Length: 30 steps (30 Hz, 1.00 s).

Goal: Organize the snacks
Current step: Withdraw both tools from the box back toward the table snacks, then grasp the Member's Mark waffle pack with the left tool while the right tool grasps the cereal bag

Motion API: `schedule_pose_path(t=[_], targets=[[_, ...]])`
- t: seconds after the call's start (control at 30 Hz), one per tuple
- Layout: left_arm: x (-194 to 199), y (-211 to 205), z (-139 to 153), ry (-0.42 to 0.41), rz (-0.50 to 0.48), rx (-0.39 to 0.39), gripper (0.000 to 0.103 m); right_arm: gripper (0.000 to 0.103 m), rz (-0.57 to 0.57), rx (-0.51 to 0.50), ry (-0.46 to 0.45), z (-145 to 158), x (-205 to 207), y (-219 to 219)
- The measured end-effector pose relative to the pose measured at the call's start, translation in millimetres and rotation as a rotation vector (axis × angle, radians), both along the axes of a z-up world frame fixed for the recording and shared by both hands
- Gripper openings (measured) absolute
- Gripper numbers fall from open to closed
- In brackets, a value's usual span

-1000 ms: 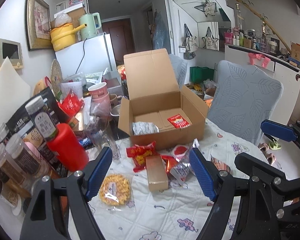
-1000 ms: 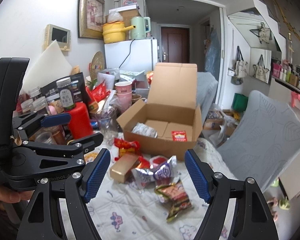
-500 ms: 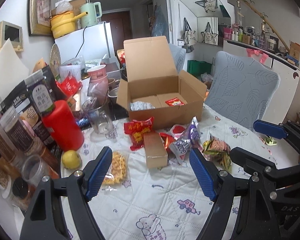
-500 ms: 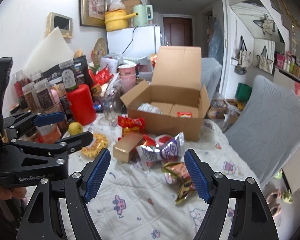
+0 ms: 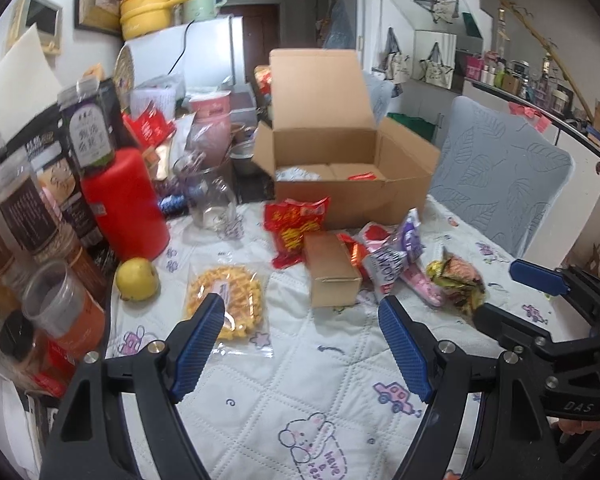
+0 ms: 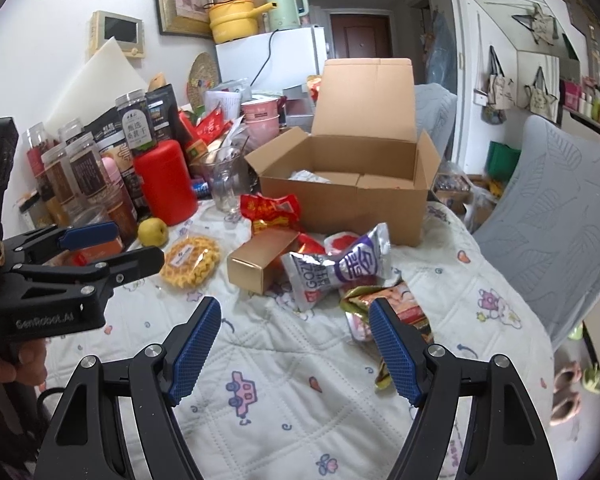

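Lying beyond the open left hand-held gripper [image 5: 302, 320]: gold box [image 5: 331, 274].

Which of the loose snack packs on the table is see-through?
The round yellow snack pack, in clear plastic beside the yellow fruit. The other packs are opaque foil or printed wrappers.

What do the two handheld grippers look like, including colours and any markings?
Both are matte black frames with silver bolts and blue textured finger pads. The left gripper body reads "GenRobot.AI" in the right wrist view; the right gripper body shows "DAS" in the left wrist view. No cables or sleeves show.
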<state>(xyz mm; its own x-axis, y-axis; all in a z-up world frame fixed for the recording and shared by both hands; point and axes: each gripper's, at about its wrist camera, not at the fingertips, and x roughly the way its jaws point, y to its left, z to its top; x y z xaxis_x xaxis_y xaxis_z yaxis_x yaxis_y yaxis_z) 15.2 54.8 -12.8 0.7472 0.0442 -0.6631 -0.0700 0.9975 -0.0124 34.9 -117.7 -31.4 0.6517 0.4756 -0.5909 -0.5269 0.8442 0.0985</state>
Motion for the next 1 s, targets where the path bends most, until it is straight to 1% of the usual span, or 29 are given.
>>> schedule_pose_path(t=[0.13,0.27,0.4,0.67,0.77,0.83,1.0], targets=[[9.1,12.9,-14.8,0.04,0.029,-0.026,0.08,0.077,0.01,-0.006,0.006,-9.7,2.8,3.6],[21.7,23.0,-29.6,0.079,0.056,-0.013,0.08,0.077,0.026,-0.003,0.033,-20.1,8.2,7.3],[37.0,35.1,-44.5,0.124,0.081,-0.016,0.08,0.077,0.031,-0.005,0.052,-29.0,17.1,11.4],[73.9,61.1,-78.7,0.225,0.132,-0.005,0.08,0.077,0.016,-0.003,0.099,-40.7,43.4,18.3],[84.7,68.6,-89.8,0.251,0.15,0.012,0.08,0.077,0.002,-0.009,0.114,-45.2,53.4,20.8],[90.4,72.8,-94.1,0.254,0.162,0.031,0.08,0.077,-0.004,-0.012,0.12,-47.8,57.6,21.8],[100.2,73.7,-96.8,0.242,0.145,0.048,0.081,0.077,-0.007,-0.013,0.128,-50.7,64.9,23.5]])
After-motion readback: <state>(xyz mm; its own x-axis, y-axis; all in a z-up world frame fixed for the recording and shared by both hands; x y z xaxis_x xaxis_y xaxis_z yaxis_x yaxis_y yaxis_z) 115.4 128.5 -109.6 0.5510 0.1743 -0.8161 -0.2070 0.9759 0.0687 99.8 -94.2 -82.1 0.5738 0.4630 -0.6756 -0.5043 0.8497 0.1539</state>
